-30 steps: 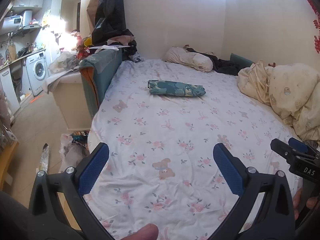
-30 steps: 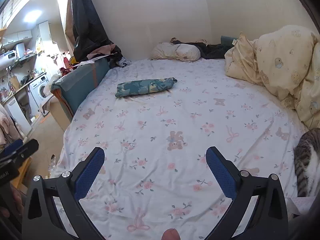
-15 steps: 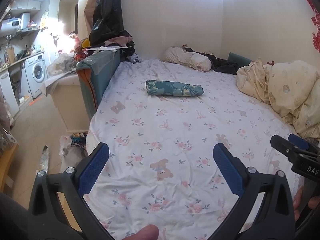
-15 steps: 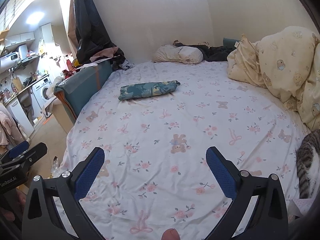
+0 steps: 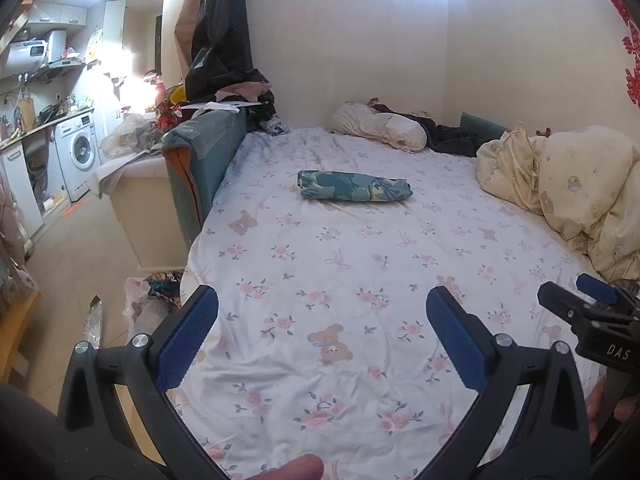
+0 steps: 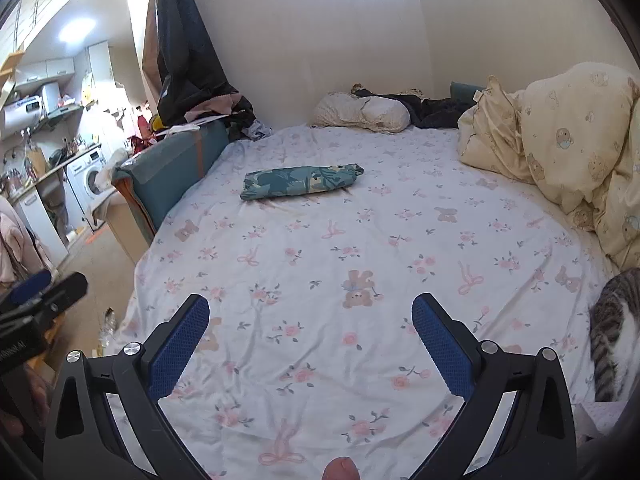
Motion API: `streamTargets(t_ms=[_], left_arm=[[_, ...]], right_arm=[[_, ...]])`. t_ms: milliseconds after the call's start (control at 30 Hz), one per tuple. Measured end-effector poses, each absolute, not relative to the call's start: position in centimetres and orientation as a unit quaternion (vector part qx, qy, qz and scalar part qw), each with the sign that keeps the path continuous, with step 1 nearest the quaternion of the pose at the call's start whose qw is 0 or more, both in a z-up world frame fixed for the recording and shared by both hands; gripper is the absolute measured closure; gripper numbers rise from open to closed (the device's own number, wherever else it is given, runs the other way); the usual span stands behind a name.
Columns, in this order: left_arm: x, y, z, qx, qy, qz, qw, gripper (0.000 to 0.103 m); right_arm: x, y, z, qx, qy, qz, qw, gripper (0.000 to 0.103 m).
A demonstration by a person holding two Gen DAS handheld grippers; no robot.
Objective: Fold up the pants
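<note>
The pants are a teal, leaf-patterned bundle, folded into a long narrow roll, lying on the far middle of the bed; they also show in the right wrist view. My left gripper is open and empty, held above the near part of the bed, far from the pants. My right gripper is open and empty too, beside it on the right. Each gripper shows at the edge of the other's view.
The bed has a white floral sheet. A cream duvet is piled on the right, and a pillow and dark clothes lie at the head. A tabby cat lies at the right edge. A teal bed side and cluttered floor are on the left.
Both grippers have drawn back and risen slightly from the bed, so the pants look farther off. Both stay open and empty. The pants have not moved.
</note>
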State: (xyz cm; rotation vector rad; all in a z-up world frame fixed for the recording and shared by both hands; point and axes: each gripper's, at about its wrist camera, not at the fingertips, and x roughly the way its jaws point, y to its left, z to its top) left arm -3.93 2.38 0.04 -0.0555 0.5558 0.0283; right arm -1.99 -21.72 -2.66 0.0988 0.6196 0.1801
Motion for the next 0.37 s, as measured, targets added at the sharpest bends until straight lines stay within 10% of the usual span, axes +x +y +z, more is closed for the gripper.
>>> streamTargets(t_ms=[367], left_arm=[[-3.99,2.90,-0.13,-0.041,0.276,0.015,0.960,0.000]], right_arm=[[-2.05,-21.59,-2.75,0.061,0.311,0.100,0.943,0.000]])
